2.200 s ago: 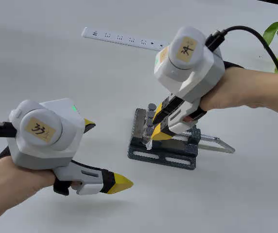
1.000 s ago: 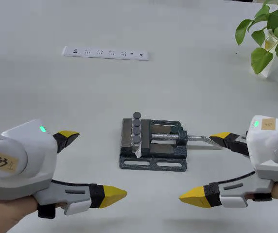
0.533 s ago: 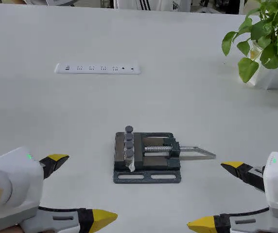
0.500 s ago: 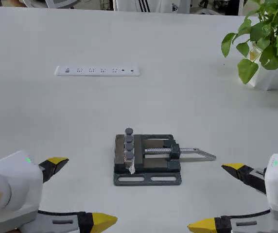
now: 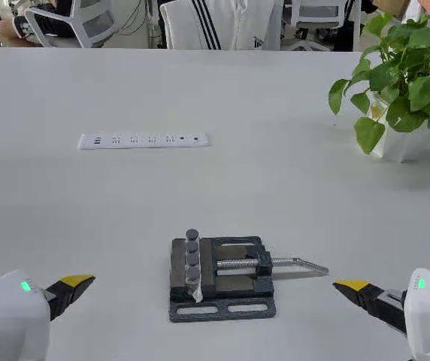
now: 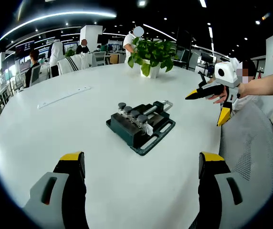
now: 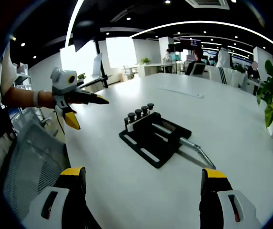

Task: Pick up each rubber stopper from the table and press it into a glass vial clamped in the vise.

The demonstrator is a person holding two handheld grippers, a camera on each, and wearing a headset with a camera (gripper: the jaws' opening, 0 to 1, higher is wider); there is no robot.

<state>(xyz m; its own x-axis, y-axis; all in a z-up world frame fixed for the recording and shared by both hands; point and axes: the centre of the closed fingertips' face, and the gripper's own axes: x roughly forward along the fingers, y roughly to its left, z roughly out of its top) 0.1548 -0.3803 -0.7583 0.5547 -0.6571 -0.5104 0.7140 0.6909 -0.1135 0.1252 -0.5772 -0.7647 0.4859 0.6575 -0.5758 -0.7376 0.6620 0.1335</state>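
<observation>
The vise (image 5: 219,278) sits on the near middle of the white tabletop (image 5: 275,173), between the two tools and apart from both. Along its left side a row of four glass vials (image 5: 197,289) stands upright, clamped in the vise and running from near to far. Each vial is capped by a dark grey stopper, and the four stoppers (image 5: 192,247) line up one behind the other. The glass shows most clearly on the nearest vial. The vise's screw handle (image 5: 298,265) sticks out to the right and lies low over the tabletop.

The left tool (image 6: 141,157) is held at the near left corner, its yellow-tipped jaws spread wide apart over bare tabletop, with the vise well ahead of them. The right tool (image 7: 143,171) is held at the near right corner, its jaws likewise wide apart and gripping nothing; the vise lies ahead of it with the handle pointing back toward its right jaw. Each tool appears in the other's view, held up off the tabletop in a hand with its jaws parted.

Farther off, a white power strip (image 5: 143,141) lies flat to the far left of the vise. A leafy green plant (image 5: 403,75) in a white pot (image 5: 399,143) stands at the far right. Office chairs (image 5: 72,19) line the far edge.
</observation>
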